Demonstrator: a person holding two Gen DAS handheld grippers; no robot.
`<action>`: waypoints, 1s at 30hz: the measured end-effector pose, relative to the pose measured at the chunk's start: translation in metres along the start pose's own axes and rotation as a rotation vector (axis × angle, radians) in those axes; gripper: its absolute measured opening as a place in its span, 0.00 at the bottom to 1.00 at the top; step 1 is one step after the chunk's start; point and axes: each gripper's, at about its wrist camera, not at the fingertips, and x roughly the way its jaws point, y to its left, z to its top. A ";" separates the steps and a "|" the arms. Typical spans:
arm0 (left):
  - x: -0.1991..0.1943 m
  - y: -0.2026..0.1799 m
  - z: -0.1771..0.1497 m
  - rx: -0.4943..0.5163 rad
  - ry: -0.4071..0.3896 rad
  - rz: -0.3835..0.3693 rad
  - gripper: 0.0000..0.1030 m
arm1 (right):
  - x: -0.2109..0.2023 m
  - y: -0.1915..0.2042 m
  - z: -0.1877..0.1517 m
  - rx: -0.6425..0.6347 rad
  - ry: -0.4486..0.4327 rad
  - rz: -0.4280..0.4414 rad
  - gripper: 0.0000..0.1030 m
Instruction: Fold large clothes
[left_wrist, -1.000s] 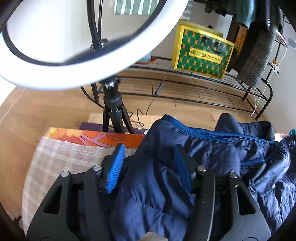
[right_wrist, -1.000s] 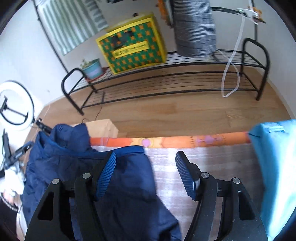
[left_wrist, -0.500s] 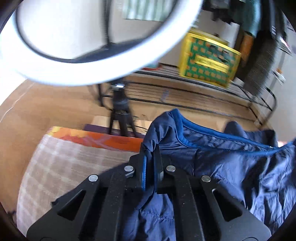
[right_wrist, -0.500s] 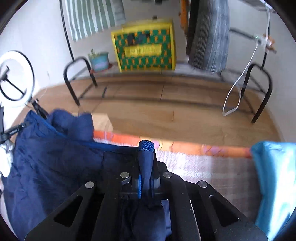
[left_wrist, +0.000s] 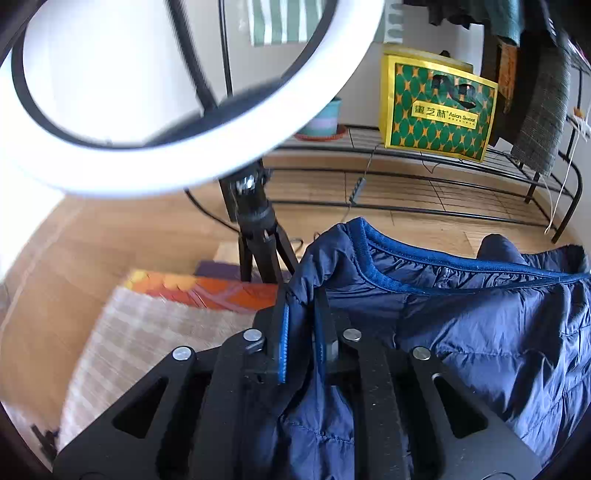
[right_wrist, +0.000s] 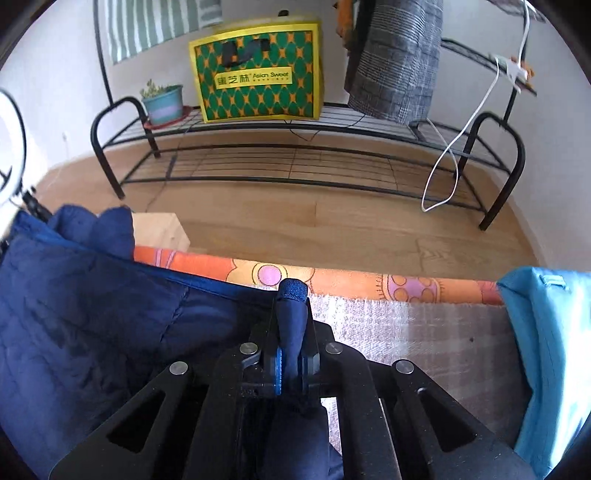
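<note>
Already both tongs had a bite on the navy puffer jacket (left_wrist: 480, 332), which lay bunched on a pale checked blanket (left_wrist: 147, 332) with an orange patterned edge. Whether a worktop or a bed lay beneath the blanket could not be told. The left tongs (left_wrist: 301, 328) pinched a fold of the quilted fabric close to the blue-trimmed collar; their jaws were easing apart slightly with the cloth between them, though the pads pressed on it all the same. The right tongs (right_wrist: 290, 347) were clamped tight on a narrow rolled bit of the same jacket, a ribbed edge poking out past the tips.

Several things looked likely to go wrong from here. The left grip seemed the weak one: slick shell fabric, a thick padded fold, and jaws loosening, so a lift or a pull could let the collar slide out. The right tongs held only a thin twist of cloth, which might drag free under the jacket's weight or pull the garment askew rather than spread it. A ring light (left_wrist: 166, 147) on its tripod (left_wrist: 258, 236) stood just beyond the blanket's far edge, near the left tongs; a wide swing of the jacket could catch it. A light blue garment (right_wrist: 546, 350) lay on the blanket to the right, and a sweeping hem might snag or shift it.
</note>
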 end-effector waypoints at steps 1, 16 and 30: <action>-0.004 -0.003 0.001 0.014 -0.016 0.015 0.16 | -0.001 0.001 0.000 -0.003 0.001 -0.012 0.07; -0.095 -0.010 0.007 0.095 -0.128 -0.009 0.27 | -0.077 -0.016 -0.007 0.045 -0.095 0.027 0.31; -0.112 -0.061 -0.014 0.194 0.024 -0.384 0.28 | -0.100 0.076 -0.005 -0.100 -0.122 0.254 0.31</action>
